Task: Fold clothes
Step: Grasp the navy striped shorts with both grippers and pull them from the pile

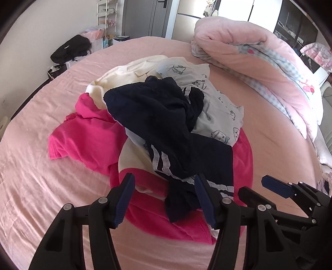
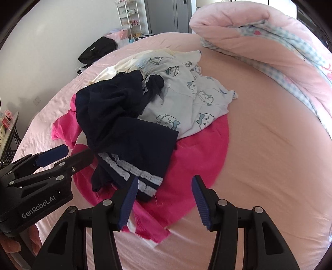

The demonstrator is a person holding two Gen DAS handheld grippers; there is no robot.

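Observation:
A heap of clothes lies on the pink bed (image 1: 31,187): a navy garment with pale striped trim (image 1: 166,116) (image 2: 124,124) on top, a bright pink garment (image 1: 89,135) (image 2: 199,145) underneath, a pale blue cartoon-print piece (image 1: 220,112) (image 2: 186,97) and a cream piece (image 1: 128,70). My left gripper (image 1: 164,199) is open and empty, just above the near edge of the heap. My right gripper (image 2: 165,199) is open and empty over the pink garment's near edge. Each gripper shows in the other's view, the right gripper (image 1: 257,189) and the left gripper (image 2: 68,153).
A rolled pink quilt with blue check lining (image 1: 259,62) (image 2: 269,45) lies along the bed's far right. A black bag (image 1: 70,48) and a white shelf rack (image 1: 106,18) stand by the far wall. A small side table (image 2: 6,128) is at the left.

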